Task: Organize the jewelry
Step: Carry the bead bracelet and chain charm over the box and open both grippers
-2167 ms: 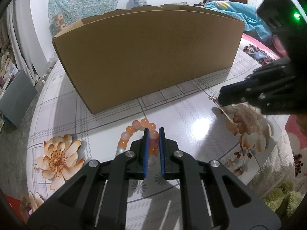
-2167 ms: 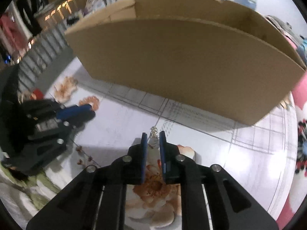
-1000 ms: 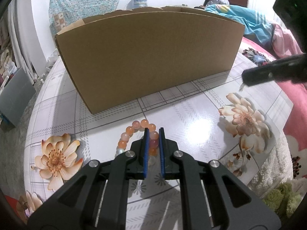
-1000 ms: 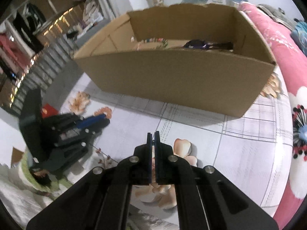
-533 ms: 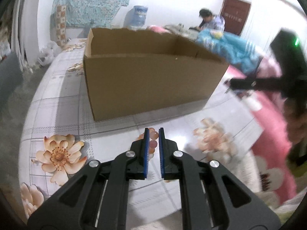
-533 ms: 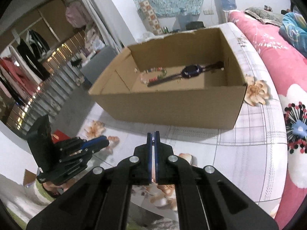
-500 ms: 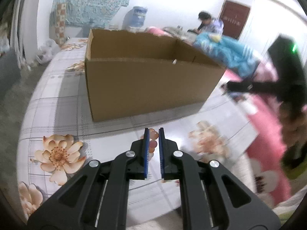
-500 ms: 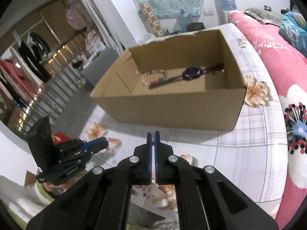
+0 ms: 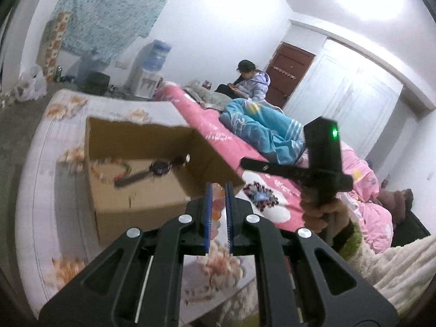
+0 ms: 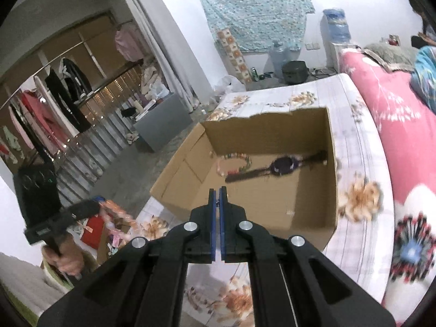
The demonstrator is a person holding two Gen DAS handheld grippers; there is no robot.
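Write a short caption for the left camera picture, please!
Left gripper carries an orange bead bracelet toward the open cardboard box.

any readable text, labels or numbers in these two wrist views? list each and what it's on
None can be read.
Cardboard box: a faint small printed mark on the inner front wall, too small to read.
Watch lying in the box: face too blurred to read.
Pink bedspread: some marks by the flower print, blurred, not legible.
Right gripper: green indicator light only, no text.
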